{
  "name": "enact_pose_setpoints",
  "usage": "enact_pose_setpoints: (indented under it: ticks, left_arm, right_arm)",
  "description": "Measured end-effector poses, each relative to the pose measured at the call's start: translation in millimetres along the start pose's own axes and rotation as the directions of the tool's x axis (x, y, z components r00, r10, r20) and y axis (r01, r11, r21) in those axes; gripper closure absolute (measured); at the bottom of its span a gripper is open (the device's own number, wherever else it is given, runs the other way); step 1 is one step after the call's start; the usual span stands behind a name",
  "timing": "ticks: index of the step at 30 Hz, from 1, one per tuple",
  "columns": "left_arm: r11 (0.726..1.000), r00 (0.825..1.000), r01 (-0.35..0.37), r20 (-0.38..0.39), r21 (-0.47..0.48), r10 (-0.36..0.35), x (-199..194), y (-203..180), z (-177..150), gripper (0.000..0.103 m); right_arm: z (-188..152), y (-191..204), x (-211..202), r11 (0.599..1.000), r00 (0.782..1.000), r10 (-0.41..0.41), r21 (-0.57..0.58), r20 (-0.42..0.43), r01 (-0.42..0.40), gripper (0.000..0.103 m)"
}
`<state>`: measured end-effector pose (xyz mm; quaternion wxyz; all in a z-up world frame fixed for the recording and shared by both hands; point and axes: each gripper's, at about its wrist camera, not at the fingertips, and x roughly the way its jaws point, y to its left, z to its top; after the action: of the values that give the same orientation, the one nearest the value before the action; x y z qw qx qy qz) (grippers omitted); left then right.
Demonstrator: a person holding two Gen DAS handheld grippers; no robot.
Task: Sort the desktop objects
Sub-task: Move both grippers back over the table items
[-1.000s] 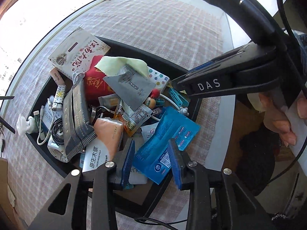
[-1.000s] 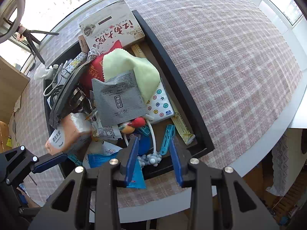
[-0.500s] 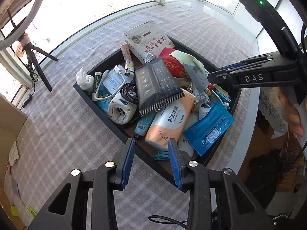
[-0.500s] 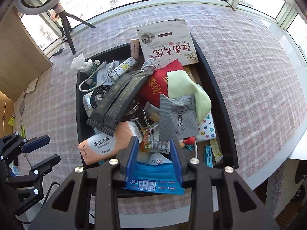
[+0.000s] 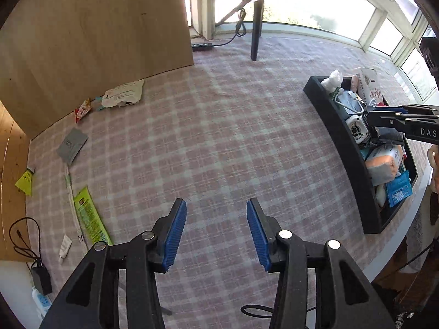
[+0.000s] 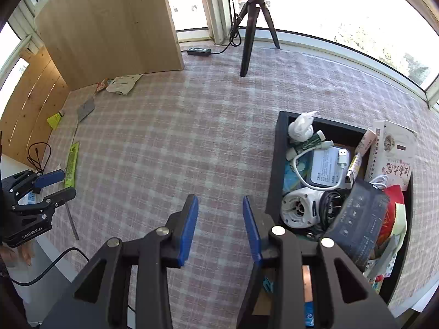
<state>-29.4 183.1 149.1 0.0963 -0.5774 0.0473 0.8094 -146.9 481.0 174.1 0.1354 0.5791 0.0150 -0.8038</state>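
Note:
The black tray [image 5: 343,137] stands near the table's right edge, packed with several objects: a white tissue wad [image 6: 300,127], a small white fan [image 6: 297,209], a dark flat packet [image 6: 359,222], an orange tissue pack [image 5: 384,161] and a blue sachet [image 5: 399,189]. My left gripper [image 5: 216,205] hovers over bare checked tablecloth left of the tray; its jaws are opening with nothing between them. My right gripper [image 6: 219,200] hangs open and empty just left of the tray's rim [image 6: 274,164]. In the left wrist view the right gripper [image 5: 373,113] reaches over the tray.
A wooden board [image 5: 96,41] stands at the back left. Along it lie a torn white packet [image 5: 124,93], a grey sachet [image 5: 72,144], a yellow item [image 5: 24,182] and a long green packet [image 5: 89,216]. A tripod [image 6: 253,24] and a power strip [image 6: 199,51] stand by the window.
Both grippers have swung left, away from above the tray to the open tablecloth beside it. The left jaws stand wider apart than before.

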Motion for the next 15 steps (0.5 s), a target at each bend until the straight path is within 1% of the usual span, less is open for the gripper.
enact_pose_setpoints:
  ticks: [2, 4, 5, 8, 11, 13, 15]
  left_arm:
    - [0.997, 0.999, -0.036, -0.011, -0.072, 0.035, 3.1, 42.8, -10.0, 0.059]
    - [0.988, 0.998, -0.063, -0.017, -0.141, 0.061, 5.2, 83.6, -22.5, 0.059]
    - [0.981, 0.997, -0.076, -0.026, -0.177, 0.072, 7.2, 104.5, -29.6, 0.059]
    - [0.955, 0.996, -0.087, -0.054, -0.285, 0.074, 12.7, 158.1, -53.1, 0.059]
    - [0.930, 0.995, -0.089, -0.066, -0.357, 0.069, 17.9, 192.1, -78.4, 0.061]
    - [0.919, 0.996, -0.080, -0.061, -0.387, 0.061, 20.5, 203.7, -92.1, 0.061]
    - [0.910, 0.998, -0.051, -0.050, -0.411, 0.033, 23.6, 209.6, -101.9, 0.062]
  right_arm:
    - [9.1, 38.7, 13.8, 0.998, 0.999, 0.041, -0.052, -0.019, -0.042, 0.070]
    - [14.0, 78.5, 28.1, 0.991, 0.996, 0.082, -0.102, -0.047, -0.087, 0.070]
    - [14.8, 98.0, 34.7, 0.987, 0.994, 0.096, -0.126, -0.061, -0.103, 0.070]
    - [14.3, 158.3, 53.3, 0.967, 0.989, 0.117, -0.214, -0.095, -0.135, 0.070]
    - [13.3, 210.4, 69.9, 0.948, 0.983, 0.135, -0.272, -0.128, -0.165, 0.070]
    - [13.6, 238.7, 81.1, 0.939, 0.979, 0.145, -0.292, -0.146, -0.183, 0.070]
    - [14.4, 262.9, 92.5, 0.935, 0.978, 0.142, -0.303, -0.152, -0.183, 0.070]
